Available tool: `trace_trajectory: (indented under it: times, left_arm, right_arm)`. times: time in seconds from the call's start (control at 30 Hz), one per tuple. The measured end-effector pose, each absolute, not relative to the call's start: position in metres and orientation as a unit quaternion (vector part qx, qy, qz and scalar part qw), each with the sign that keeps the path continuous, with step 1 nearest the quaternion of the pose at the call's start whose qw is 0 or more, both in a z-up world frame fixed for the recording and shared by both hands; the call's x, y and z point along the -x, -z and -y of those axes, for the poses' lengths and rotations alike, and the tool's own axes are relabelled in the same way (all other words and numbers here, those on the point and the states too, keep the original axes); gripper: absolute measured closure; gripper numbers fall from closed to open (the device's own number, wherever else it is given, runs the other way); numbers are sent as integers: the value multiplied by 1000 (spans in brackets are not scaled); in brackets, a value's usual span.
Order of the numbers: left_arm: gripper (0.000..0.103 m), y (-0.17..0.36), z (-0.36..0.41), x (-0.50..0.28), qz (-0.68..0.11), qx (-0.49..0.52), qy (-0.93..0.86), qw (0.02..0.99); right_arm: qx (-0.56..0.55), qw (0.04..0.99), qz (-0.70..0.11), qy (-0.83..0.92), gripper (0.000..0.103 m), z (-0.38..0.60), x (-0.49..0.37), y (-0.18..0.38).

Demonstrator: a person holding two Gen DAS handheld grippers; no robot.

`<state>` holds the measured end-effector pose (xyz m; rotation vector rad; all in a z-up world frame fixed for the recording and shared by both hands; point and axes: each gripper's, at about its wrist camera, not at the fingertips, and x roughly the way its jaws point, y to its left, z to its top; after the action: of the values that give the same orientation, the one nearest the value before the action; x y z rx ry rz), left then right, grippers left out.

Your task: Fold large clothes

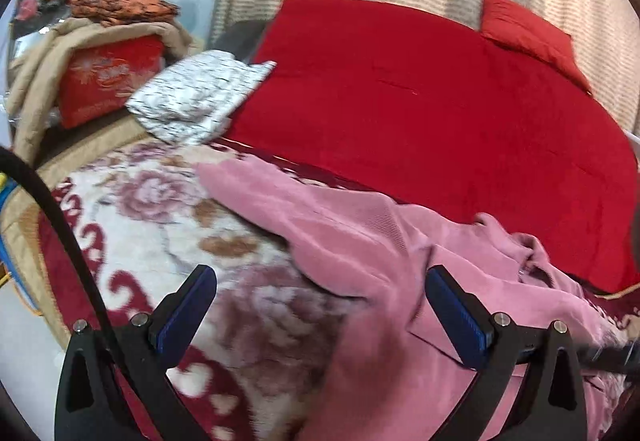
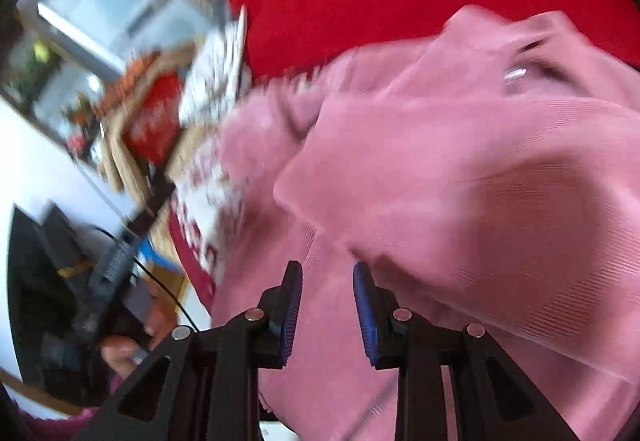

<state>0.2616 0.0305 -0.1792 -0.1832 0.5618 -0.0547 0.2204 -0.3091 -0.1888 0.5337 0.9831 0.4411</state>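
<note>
A large pink garment (image 1: 360, 241) lies rumpled on the bed, spread over the floral blanket (image 1: 160, 209) and the edge of the red quilt (image 1: 420, 101). My left gripper (image 1: 320, 277) is open wide just above the garment's left edge, holding nothing. In the right wrist view the pink garment (image 2: 460, 181) fills most of the frame, bunched in thick folds, and the view is blurred. My right gripper (image 2: 327, 273) hangs over it with its jaws partly apart and a gap between the blue pads; no cloth sits between them.
A red pillow (image 1: 528, 37) lies at the far right of the bed by the curtain. A white patterned folded cloth (image 1: 200, 97) lies at the bed's left. A red box (image 1: 108, 81) draped with tan fabric stands beyond it. The left gripper and hand (image 2: 100, 281) show at the bed's side.
</note>
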Motion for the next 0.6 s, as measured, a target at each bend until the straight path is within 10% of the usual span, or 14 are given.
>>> trace_trajectory:
  times: [0.43,0.47,0.53,0.6]
  left_arm:
    - [0,179,-109,-331,-353,160,-68,919]
    - [0,177,-122,-343,-358,171,-79,914]
    - [0,179,-145,-369,-372,193,-97,903]
    - [0,188,-161,-394,-395,225,-90,886]
  right_arm:
    - [-306,883,-337,-109,72,410,-189,188]
    - [-305,892,-313,-115,67,406,-181,179]
    - [-313,899,-280,-125,14,404,-174,170]
    - [-325,903,-257,-113,3,405,-168,168]
